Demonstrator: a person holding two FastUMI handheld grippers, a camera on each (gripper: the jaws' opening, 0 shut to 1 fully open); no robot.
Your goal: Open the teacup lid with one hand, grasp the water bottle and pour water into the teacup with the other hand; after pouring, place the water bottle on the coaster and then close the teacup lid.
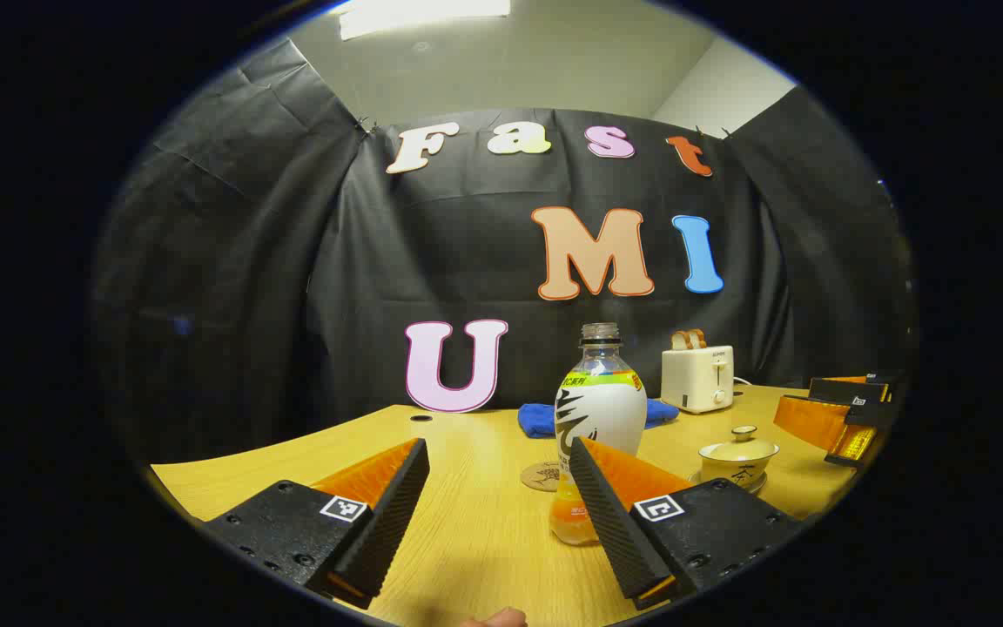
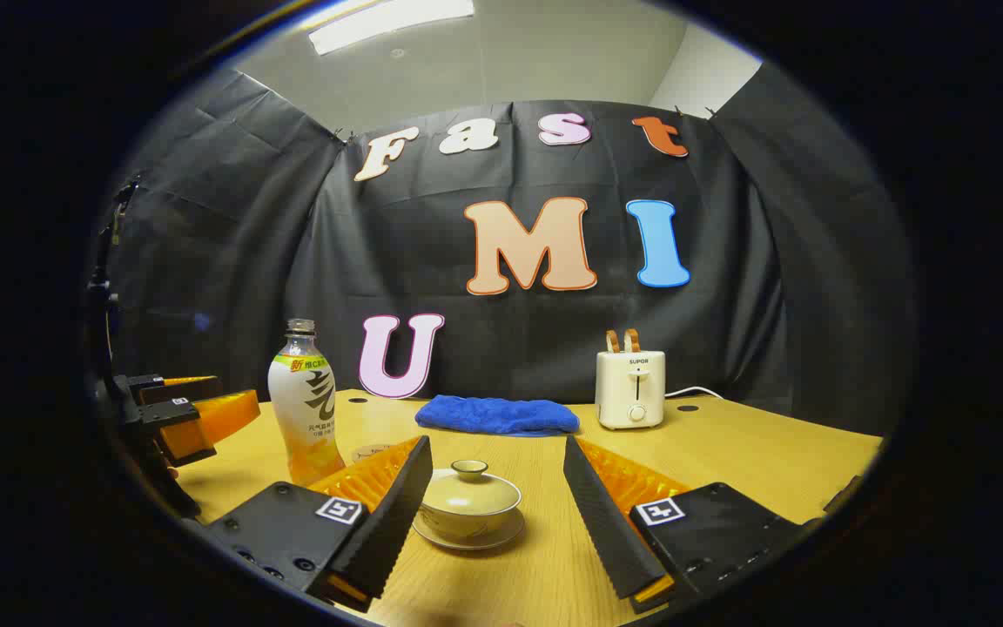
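Standing upright on the table [image 1: 467, 540]: bottle [image 1: 599, 418], cap off, neck bare, a little orange liquid at the bottom. Seen in the left gripper view just ahead of the left gripper [image 1: 497, 509], jaws spread wide, nothing between them; right finger [image 1: 606, 514] overlapping the bottle's lower part in the picture, contact impossible to judge. Coaster [image 1: 541, 476] flat on the table just behind the bottle, to its left, partly hidden by it. Further right, teacup [image 1: 738, 460] on its saucer, lid [image 1: 738, 446] on. Beyond that, at the right edge, the right gripper [image 1: 850, 418], seen side-on, jaws unreadable from here. Behind the bottle, blue cloth [image 1: 545, 418]; toaster [image 1: 697, 376] with two slices poking up, near the wall.

In the right gripper view: right gripper [image 2: 497, 514] with jaws wide apart, gripping nothing. Teacup [image 2: 470, 503] on the saucer [image 2: 468, 536] close ahead, between the two fingers in the picture and nearer the left one, touching neither as far as visible. Lid [image 2: 470, 489] seated on the cup, knob up. Bottle [image 2: 305, 402] off to the left, upright, well apart from the cup. Coaster [image 2: 371, 453] barely showing behind the left finger. Left gripper [image 2: 192, 418] at the left edge, near the bottle, not touching it. Blue cloth [image 2: 497, 415] and toaster [image 2: 630, 387] at the back of the table [image 2: 771, 461].
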